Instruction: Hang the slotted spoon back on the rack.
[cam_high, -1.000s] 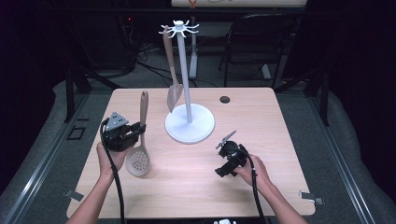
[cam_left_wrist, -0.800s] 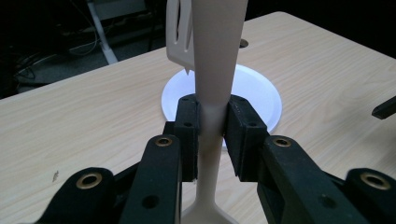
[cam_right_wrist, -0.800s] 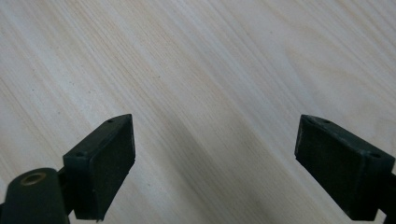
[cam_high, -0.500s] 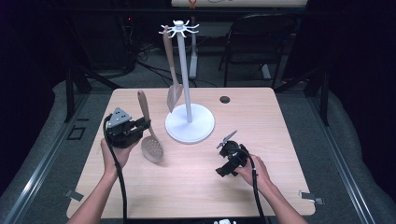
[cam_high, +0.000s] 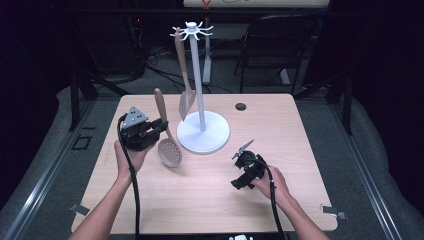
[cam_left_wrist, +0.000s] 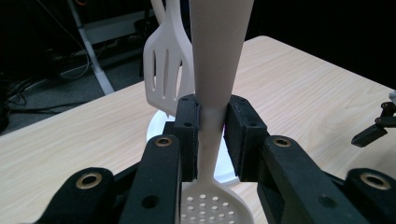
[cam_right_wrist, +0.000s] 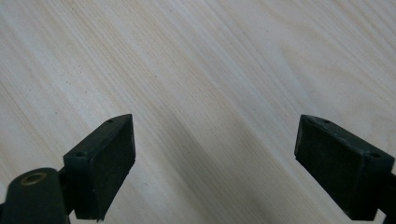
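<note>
A: Item one, markings. We are finding no readable writing or brand on anything; a red mark at the top edge of the high view is too small for us to read.

B: Item two, the left gripper (cam_high: 159, 126), left of centre in the high view. We are seeing its jaws pressed narrow on the neck of the skimmer spoon (cam_high: 169, 148), just above the perforated bowl. In the left gripper view the spoon (cam_left_wrist: 215, 84) is running up the middle of the frame between the pads, the bowl low at the bottom edge.

A: Changes against the earlier frames: we are noting the spoon lifted and carried toward the centre, now closer to the white stand (cam_high: 201, 131), its handle tilting up toward the upper left. A second ago it was lying flat on the table (cam_high: 300, 140), lower and further left.

B: Item three, the slotted spatula (cam_high: 184, 80), hanging from the stand's top hooks, upper centre; it has stayed put.

A: Item four, the right gripper (cam_high: 238, 167), lower right of centre, resting where it was. In the right gripper view we are seeing its jaws standing wide over bare wood (cam_right_wrist: 210, 70), nothing between them.

B: Item five, a small dark round spot (cam_high: 241, 106) on the tabletop, right of the stand.
</note>
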